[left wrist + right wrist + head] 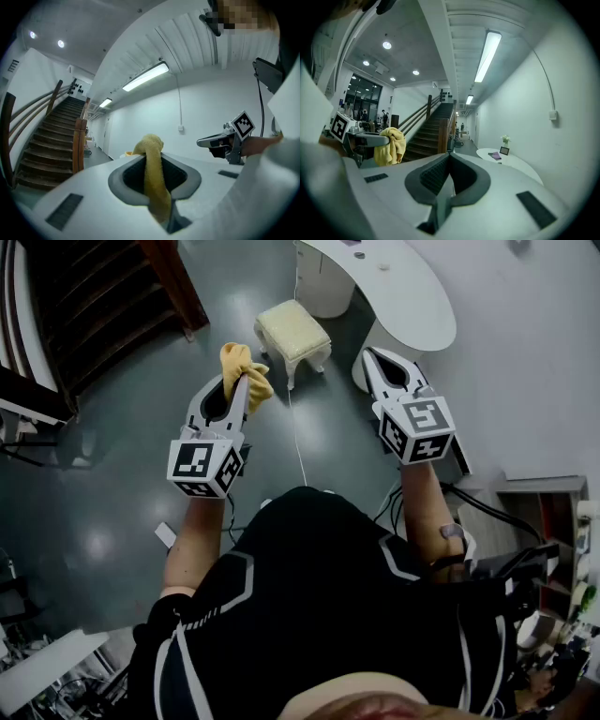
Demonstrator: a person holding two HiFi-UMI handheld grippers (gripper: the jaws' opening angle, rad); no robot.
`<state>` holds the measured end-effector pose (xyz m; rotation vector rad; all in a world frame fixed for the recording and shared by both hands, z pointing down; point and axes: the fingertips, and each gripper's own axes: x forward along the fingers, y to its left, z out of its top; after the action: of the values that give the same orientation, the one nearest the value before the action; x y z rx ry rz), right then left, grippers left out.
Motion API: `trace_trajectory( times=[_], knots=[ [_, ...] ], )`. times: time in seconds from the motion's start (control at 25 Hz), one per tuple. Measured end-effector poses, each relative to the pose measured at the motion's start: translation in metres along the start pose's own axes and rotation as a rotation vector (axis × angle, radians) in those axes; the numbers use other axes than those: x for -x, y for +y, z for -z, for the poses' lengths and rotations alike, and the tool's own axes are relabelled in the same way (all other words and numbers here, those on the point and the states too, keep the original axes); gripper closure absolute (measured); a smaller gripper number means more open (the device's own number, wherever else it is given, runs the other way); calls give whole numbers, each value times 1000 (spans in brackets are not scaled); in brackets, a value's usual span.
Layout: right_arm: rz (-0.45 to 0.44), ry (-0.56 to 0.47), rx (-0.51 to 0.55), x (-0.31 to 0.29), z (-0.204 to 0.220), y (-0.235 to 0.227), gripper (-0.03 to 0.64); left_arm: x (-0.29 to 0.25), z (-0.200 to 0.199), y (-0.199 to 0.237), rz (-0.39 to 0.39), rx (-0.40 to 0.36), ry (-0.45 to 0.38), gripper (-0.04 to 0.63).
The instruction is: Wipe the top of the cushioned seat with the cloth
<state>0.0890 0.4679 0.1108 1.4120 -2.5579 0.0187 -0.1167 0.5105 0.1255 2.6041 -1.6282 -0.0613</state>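
Presumably approach phase, wiping not yet begun. To do it well: lower the cloth (242, 364) flat onto the cushion top, keep the grip firm, sweep edge to edge. left tongs (236, 382) clamped on the yellow cloth; right tongs (373, 356) closed, empty. cushioned seat (292, 326) stands on the floor, well apart: 1 o'clock of left tongs, 11 o'clock of right.

Floor (112, 493): dark grey, glossy. Standing on it: cream cushioned seat (292, 327), white curved worktop (422, 310), dark staircase (103, 306).
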Motion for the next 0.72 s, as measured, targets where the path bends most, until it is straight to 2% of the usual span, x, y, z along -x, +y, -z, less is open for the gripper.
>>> trace_trajectory(
  times=[0.28, 0.56, 0.72],
  knots=[
    [-1, -2, -10, 3, 2, -2, 614, 0, -7, -6, -5, -4, -23, 535],
    [39, -41, -55, 6, -6, -10, 612, 3, -9, -5, 6, -9, -16, 535],
    [36, -24, -72, 3, -2, -6, 612, 8, -8, -1, 8, -5, -14, 535]
  ],
)
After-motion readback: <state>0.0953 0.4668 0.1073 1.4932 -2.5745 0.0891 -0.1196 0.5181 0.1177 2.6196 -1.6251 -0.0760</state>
